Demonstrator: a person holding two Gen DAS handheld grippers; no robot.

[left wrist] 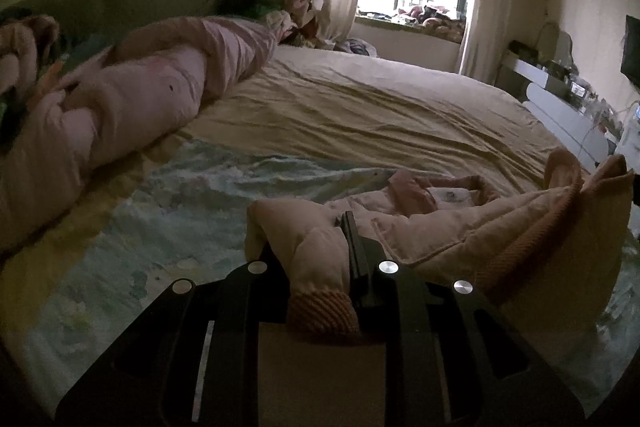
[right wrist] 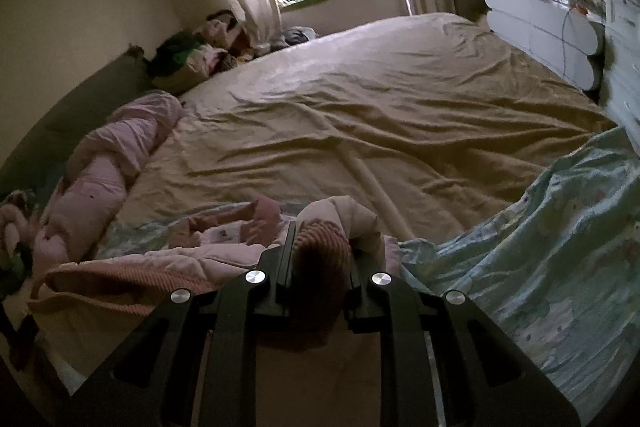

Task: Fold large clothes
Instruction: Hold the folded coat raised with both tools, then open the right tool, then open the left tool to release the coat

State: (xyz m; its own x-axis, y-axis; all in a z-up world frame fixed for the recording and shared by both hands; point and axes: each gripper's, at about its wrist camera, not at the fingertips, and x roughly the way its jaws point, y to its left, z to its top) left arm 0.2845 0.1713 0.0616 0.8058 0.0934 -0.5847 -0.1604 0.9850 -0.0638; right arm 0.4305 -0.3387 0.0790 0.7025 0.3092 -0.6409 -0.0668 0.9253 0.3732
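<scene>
Two grippers, both clamped on the same pink jacket. The left gripper (left wrist: 316, 259) has its jaws nearly together, pinching a bunched sleeve end with the ribbed cuff (left wrist: 324, 311) poking back toward the camera. The right gripper (right wrist: 322, 251) is doing the same thing on the other side, jaws squeezing a wad of padded cloth with another ribbed cuff (right wrist: 320, 247) stuck between them.

Moving outward from there, the jacket (left wrist: 460, 227) is a puffy quilted thing, pale pink with a darker knit hem band (left wrist: 560, 223) and a white label (right wrist: 222, 235) showing near the neck opening. It lies rumpled on the patterned blue blanket (right wrist: 540, 247), which covers the near corner of the bed (left wrist: 360, 107); the rest of the bed beyond the jacket is bare tan sheet. A rolled pink quilt (left wrist: 152, 87) runs along the far side from the jacket, by the headboard.

Handling-wise I'd guess it's light but bulky, soft and springy, so folds will want to puff back open. The shell looks a bit slick, so the knit cuffs and hem seem like the best spots to grab since ribbing gives the pads some bite.

Orientation: the sleeves are pulled toward the grippers, collar end away toward the middle of the bed, hem lifted up at one side. Its long axis looks like it runs roughly across between the two grippers, though it's too crumpled to be sure.
</scene>
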